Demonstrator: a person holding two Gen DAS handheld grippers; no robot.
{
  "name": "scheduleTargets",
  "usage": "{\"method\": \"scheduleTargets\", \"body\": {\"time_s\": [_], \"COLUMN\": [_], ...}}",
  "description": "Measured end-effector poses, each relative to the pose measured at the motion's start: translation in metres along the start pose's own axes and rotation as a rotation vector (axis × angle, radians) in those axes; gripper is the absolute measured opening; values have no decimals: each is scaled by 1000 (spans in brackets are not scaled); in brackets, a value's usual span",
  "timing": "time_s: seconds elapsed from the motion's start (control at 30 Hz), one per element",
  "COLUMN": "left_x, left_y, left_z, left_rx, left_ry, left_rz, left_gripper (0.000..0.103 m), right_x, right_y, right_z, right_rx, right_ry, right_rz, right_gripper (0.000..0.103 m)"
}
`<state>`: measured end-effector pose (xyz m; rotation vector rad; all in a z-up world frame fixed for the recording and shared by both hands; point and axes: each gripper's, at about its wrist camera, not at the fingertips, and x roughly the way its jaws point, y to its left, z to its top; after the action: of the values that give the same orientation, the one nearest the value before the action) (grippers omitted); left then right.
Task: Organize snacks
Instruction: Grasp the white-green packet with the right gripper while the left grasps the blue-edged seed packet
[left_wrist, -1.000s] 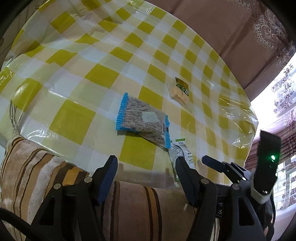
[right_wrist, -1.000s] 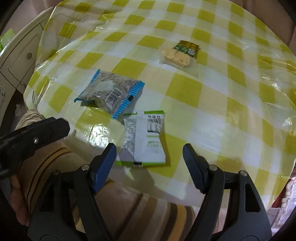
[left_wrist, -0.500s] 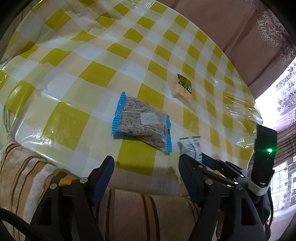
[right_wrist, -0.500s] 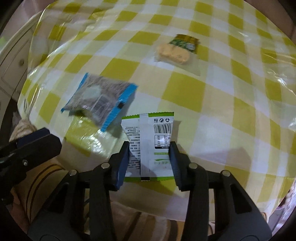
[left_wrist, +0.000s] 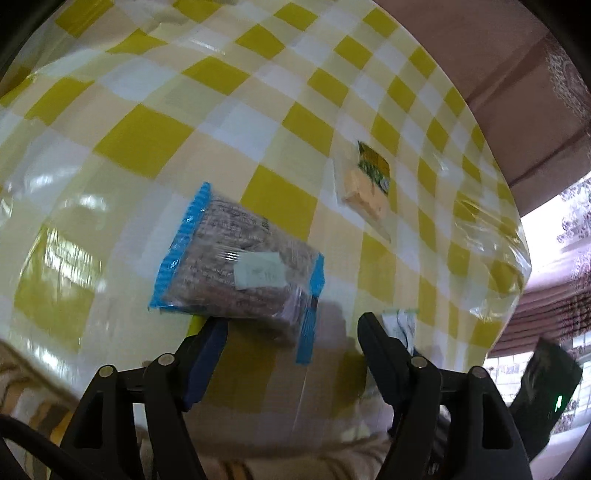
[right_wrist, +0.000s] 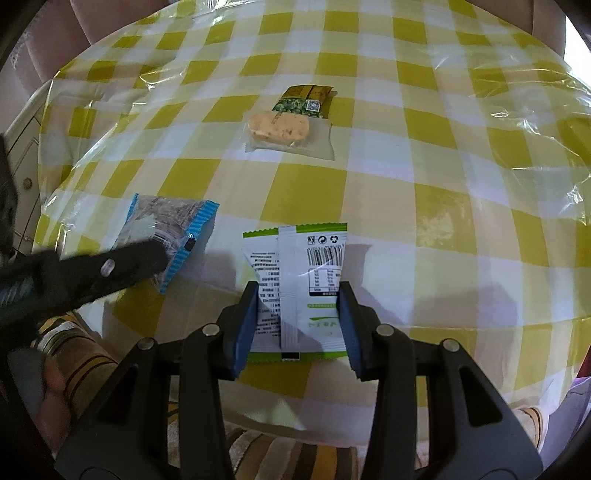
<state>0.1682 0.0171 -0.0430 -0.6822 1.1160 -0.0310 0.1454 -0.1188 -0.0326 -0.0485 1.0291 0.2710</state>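
Jaws of my right gripper (right_wrist: 297, 325) straddle the near half of the white flat foil snack packet with green edging (right_wrist: 295, 280), its long axis running straight away from me along the fingers; the blue pads sit against its two long edges, and I judge them clenched on it, though how firmly I cannot tell. That packet lies at the near rim of the round desk under a yellow-and-white checked plastic cloth (right_wrist: 436, 206). Left of the white packet lies the clear blue-edged bag of brown seeds (left_wrist: 236, 269), long axis crosswise to my left gripper (left_wrist: 291, 332), whose jaws are released, spread wide just short of the bag's near edge. Beyond the white packet, well apart, rests the clear pouch with a pale biscuit and green label (right_wrist: 291, 125). By my reading, each hand is nearer its own packet.
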Motion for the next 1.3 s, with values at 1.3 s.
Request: {"method": "scheduleTargets", "body": {"time_s": [1.3], "left_x": [32], "left_y": [-56], "left_z": [24], "left_rx": [322], "left_ry": [-152], "left_rz": [352], "left_gripper": [49], "right_x": [-17], "right_y": [-21], "right_z": [1], "right_rx": [92], "right_ry": [-70], "right_rz": [-52], "right_gripper": [46]}}
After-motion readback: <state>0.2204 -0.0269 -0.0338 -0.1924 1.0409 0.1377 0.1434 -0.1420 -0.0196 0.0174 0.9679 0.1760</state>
